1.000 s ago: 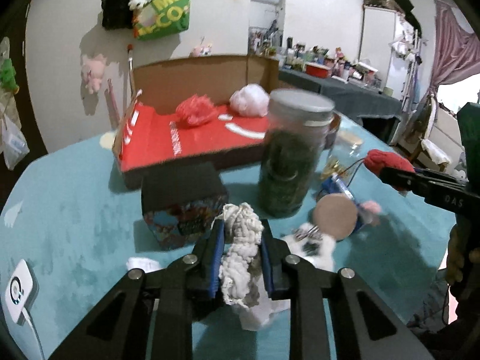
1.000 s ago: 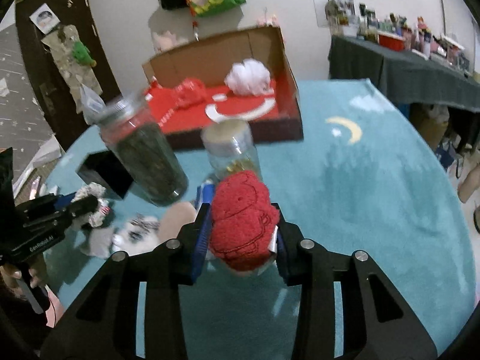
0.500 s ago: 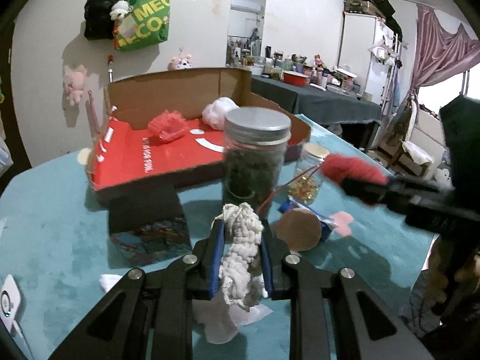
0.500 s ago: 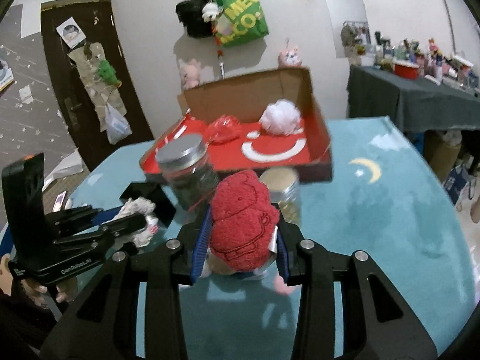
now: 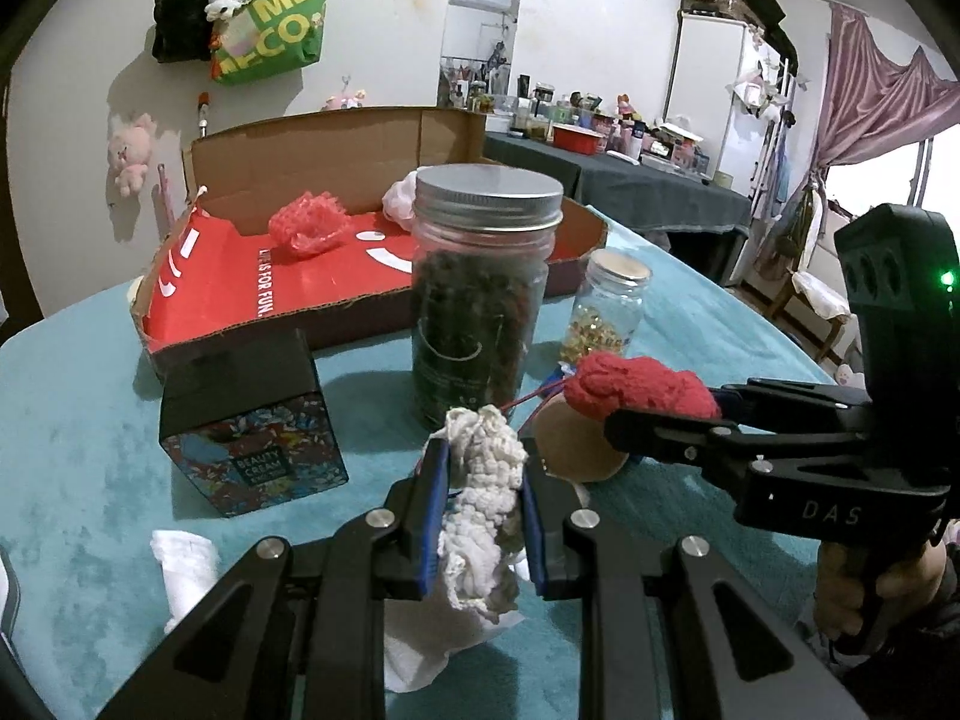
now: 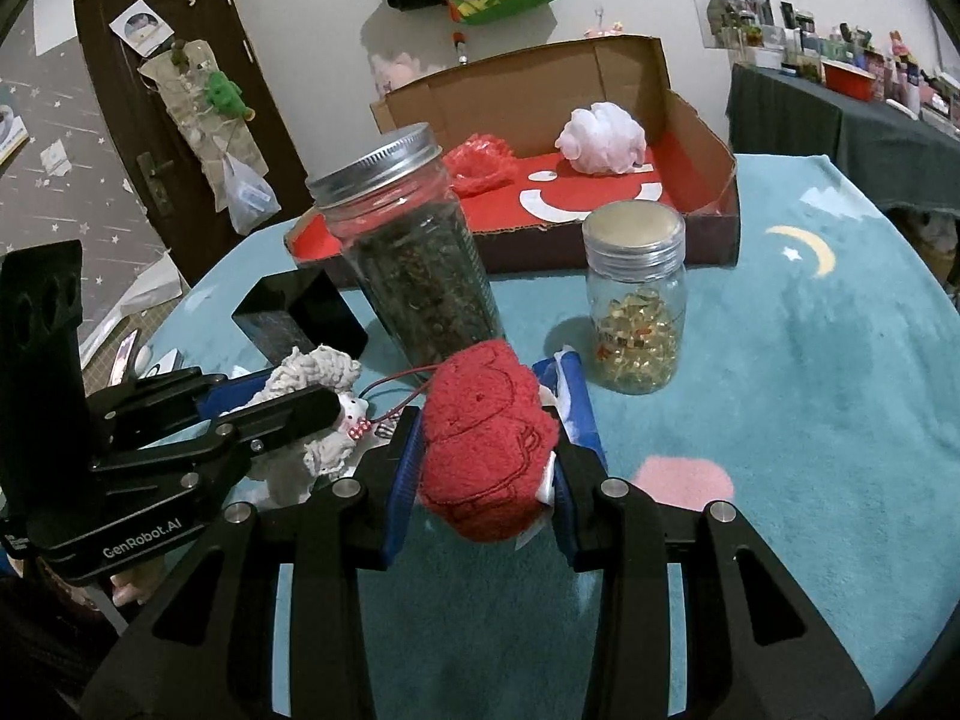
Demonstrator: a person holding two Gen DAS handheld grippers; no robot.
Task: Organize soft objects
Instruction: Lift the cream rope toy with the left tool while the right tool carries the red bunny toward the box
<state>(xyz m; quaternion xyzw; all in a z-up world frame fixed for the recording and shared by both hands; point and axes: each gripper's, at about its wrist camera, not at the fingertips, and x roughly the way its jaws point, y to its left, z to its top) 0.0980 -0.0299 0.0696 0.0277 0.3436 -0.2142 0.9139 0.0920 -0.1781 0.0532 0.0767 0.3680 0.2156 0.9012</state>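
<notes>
Teal carpet-like cloth [image 6: 810, 372] covers the round table under both of my tools, with a green tote bag [image 5: 270, 18] hanging on the white wall at 11 o'clock. My left gripper [image 5: 480, 510] is clamped tight on a white knitted cloth [image 5: 480, 516] that bulges up and hangs down between the blue pads. My right gripper [image 6: 486, 468] is pinched on a red towel bundle [image 6: 486, 438], which fills the gap between its fingers. In the left wrist view the red bundle sits at 3 o'clock of the white one, close but apart. Straight ahead at 12 o'clock stands a tall jar [image 5: 480, 294] with a metal lid, a small jar [image 6: 636, 306] of golden bits beside it. Behind them lies an open cardboard box [image 6: 690, 120] holding a red mesh puff [image 5: 306, 228] and a white puff [image 6: 600, 138]. At 10 o'clock of my left tool sits a dark cream box [image 5: 252, 426].
</notes>
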